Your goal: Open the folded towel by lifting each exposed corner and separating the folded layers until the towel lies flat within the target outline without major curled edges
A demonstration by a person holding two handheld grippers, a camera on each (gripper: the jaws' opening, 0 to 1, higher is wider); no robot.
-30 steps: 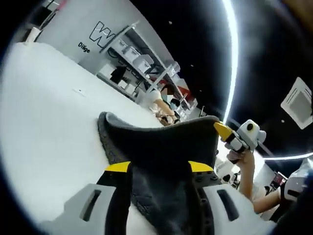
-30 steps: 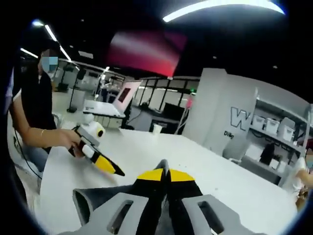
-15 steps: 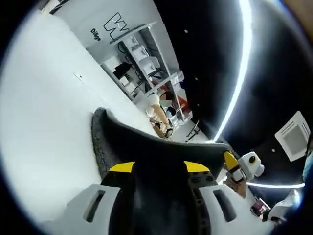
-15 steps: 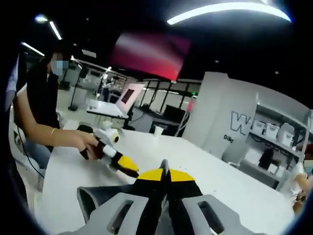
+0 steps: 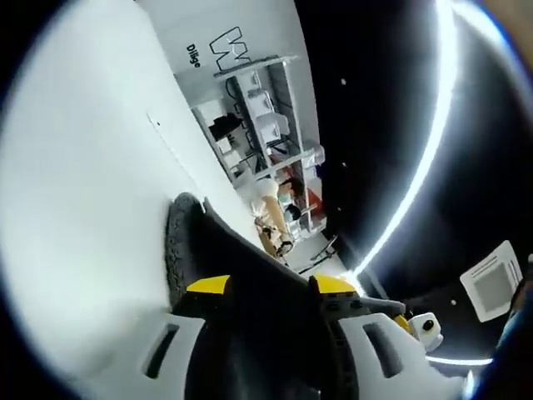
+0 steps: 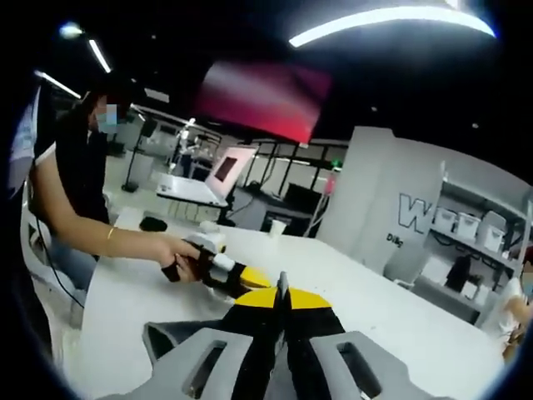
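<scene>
Both tools are pinching the dark towel (image 5: 250,283), held up off the white table (image 5: 75,208): left tool (image 5: 268,287), right tool (image 6: 281,302). If either grip slips, I reckon that corner drops and curls.

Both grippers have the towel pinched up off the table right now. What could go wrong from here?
1. The right gripper pinches only a thin edge of the towel; a tug could slip it free.
2. The left gripper sits very close to the right one, so the tips could collide.
3. Cloth bunches between the left jaws, so layers may stay stuck together over the table.
</scene>
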